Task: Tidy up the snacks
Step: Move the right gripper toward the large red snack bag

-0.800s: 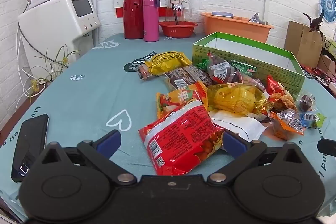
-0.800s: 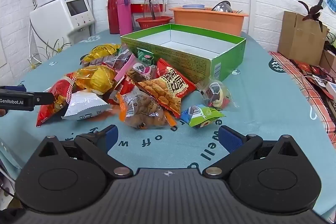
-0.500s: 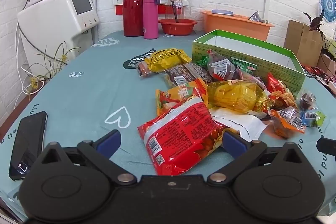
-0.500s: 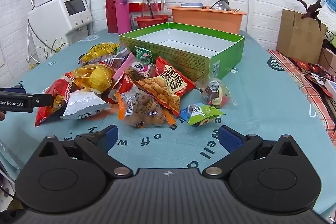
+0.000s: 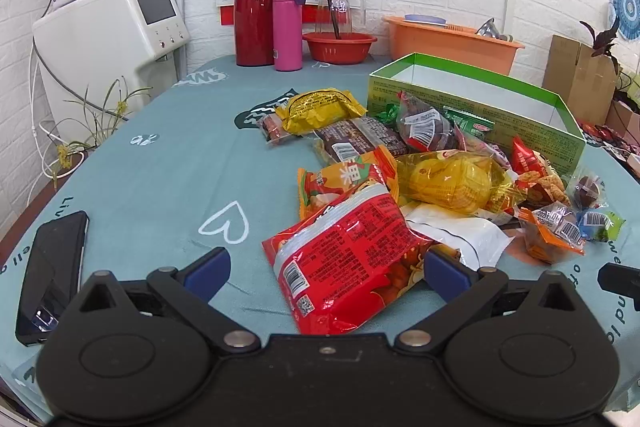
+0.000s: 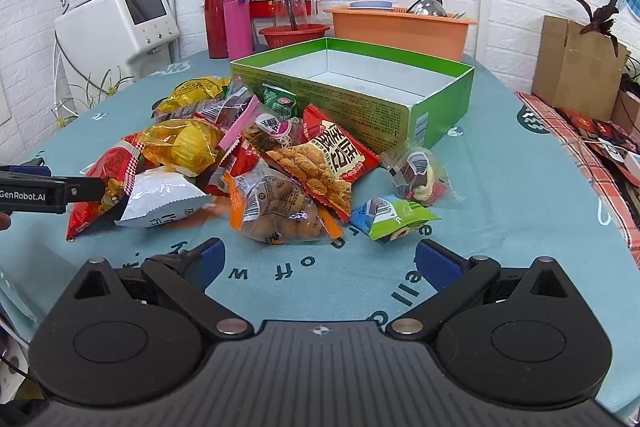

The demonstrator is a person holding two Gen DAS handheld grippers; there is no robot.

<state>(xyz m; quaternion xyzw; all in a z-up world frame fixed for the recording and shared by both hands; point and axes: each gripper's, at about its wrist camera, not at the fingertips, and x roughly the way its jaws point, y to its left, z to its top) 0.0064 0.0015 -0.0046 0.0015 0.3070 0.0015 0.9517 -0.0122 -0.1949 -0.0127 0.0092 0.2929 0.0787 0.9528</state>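
Standing open green box (image 6: 372, 99), snack packets (image 6: 280, 167) heaped outside, none visible inside

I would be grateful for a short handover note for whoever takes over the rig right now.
Left gripper: open, a big red snack bag between its fingers, not gripped.
Right gripper: open, holds nothing, above bare tablecloth short of the snack pile.
The green box stands empty behind the pile; all snacks lie loose on the table.
Done: nothing boxed yet.
Left: move every packet into the box, probably the red bag first.
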